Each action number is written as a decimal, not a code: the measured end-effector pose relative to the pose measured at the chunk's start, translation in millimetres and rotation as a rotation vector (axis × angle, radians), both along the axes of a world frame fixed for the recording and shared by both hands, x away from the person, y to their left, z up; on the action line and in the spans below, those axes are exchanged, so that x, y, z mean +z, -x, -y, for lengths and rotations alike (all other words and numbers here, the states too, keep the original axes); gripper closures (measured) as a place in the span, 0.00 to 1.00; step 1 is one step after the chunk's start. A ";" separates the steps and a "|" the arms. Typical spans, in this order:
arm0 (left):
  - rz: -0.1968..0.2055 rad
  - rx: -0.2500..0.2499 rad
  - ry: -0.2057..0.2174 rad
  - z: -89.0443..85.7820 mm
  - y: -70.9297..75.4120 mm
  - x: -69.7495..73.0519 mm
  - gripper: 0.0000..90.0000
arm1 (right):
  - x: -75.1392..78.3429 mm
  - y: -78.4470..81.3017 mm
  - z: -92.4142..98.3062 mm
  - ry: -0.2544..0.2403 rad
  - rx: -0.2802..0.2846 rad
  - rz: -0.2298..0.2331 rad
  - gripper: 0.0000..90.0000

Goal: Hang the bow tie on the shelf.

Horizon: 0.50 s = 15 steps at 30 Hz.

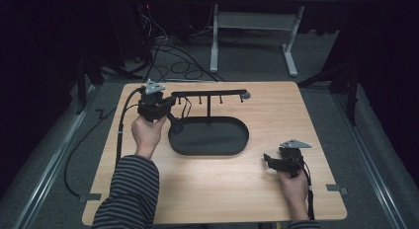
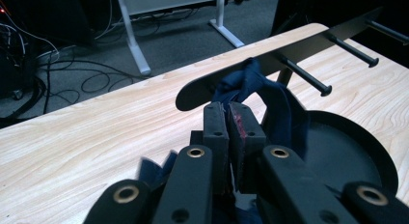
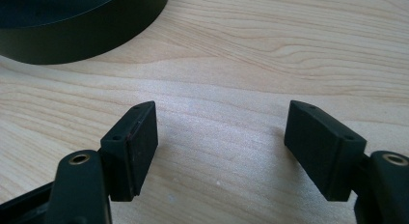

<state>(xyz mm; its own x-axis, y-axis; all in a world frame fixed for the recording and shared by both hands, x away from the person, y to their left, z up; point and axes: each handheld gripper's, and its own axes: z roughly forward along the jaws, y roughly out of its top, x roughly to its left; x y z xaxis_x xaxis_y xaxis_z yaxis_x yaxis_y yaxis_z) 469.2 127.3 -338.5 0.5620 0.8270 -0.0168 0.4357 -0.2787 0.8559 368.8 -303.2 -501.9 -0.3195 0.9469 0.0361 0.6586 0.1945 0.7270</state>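
Blue cloth band (image 2: 270, 96) is being hung at the rack (image 2: 308, 45) end — left gripper (image 2: 234, 122) is clamping it there. Next, I judge, looping over a peg (image 2: 306, 74). Right gripper (image 3: 222, 147) is resting apart on the surface (image 3: 241, 50).

Left gripper (image 1: 170, 113): jaws nearly together, pinched on cloth (image 2: 270, 96).
Right gripper (image 3: 222, 147): jaws wide apart, low over table.

Place: a lab or recording studio is showing here.
Surface (image 1: 276, 189): a bare wooden board is sitting on a metal frame.
Floor (image 1: 257, 66): grey carpet; loose cables (image 1: 173, 61) are trailing at upper left.
Surroundings: dark curtains are hanging around; a white stand (image 1: 257, 21) is standing at top centre.
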 end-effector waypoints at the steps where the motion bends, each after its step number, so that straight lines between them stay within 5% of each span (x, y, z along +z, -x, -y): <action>1: 0.000 -0.002 -0.004 0.0 0.3 0.1 0.95 | 0.0 0.0 0.0 0.000 0.000 0.000 0.32; 15: -0.006 -0.003 0.001 -3.9 1.4 2.3 0.93 | 0.0 0.1 -0.3 0.001 -0.001 -0.001 0.32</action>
